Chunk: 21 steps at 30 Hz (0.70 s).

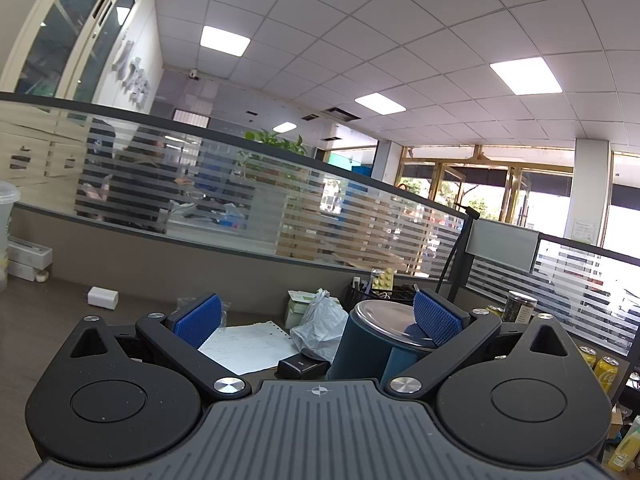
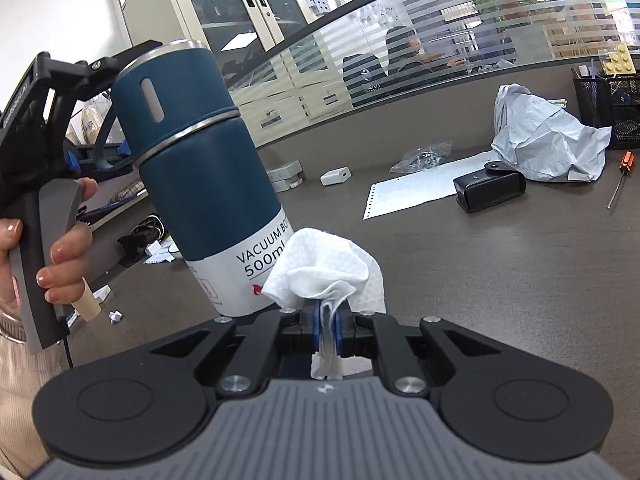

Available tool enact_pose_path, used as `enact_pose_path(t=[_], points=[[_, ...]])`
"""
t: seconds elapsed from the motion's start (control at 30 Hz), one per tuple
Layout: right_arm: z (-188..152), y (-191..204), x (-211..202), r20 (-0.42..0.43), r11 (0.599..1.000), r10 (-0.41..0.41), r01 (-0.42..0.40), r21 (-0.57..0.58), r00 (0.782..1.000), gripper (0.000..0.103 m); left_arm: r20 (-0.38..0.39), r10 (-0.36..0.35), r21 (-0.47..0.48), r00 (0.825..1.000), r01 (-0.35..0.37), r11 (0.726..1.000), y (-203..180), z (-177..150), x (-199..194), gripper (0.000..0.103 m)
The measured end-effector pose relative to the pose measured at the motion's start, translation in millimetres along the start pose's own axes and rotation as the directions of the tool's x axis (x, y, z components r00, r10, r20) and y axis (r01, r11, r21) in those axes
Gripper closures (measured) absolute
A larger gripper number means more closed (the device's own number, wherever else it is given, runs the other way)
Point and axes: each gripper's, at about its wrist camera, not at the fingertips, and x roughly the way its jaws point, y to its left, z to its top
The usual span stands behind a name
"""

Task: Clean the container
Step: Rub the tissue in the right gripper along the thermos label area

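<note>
A dark blue vacuum bottle (image 2: 200, 168) stands upright on the grey-brown desk (image 2: 500, 280), its white lower band printed "VACUUM BO… 500ml". The right gripper (image 2: 329, 330) is clenched on a crumpled white paper towel (image 2: 326, 270), whose bunched end sits just in front of the bottle's lower label, touching or nearly touching it. In the right wrist view the left gripper (image 2: 116, 128) is seen at the bottle's upper left, gripped at its handle by a person's hand (image 2: 60, 248). In the left wrist view that gripper (image 1: 318, 318) has its blue pads (image 1: 198, 320) spread wide apart, released, with the bottle's steel-rimmed top (image 1: 380, 316) just inside the right-hand pad; contact cannot be told. Farther back on the desk lie a sheet of perforated printer paper (image 2: 416, 190), a small black case (image 2: 490, 190), a crumpled white plastic bag (image 2: 548, 140), a white charger block (image 2: 336, 176) and an orange-handled screwdriver (image 2: 620, 178).
</note>
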Motion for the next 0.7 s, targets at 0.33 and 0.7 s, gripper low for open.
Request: enact_pose_path(t=[0.33,0.7], points=[[9.0,5.6,-15.4,0.048,0.998,0.056,-0.054,-0.027,0.997,0.091,-0.001,-0.004,-0.003,1.000,0.004,1.000,0.3,0.3,0.2,0.000],[27.4,20.1,-35.4,0.106,0.984,0.166,-0.159,-0.078,0.980,0.091,-0.001,-0.003,-0.001,1.000,0.003,1.000,-0.3,-0.1,1.5,0.000]])
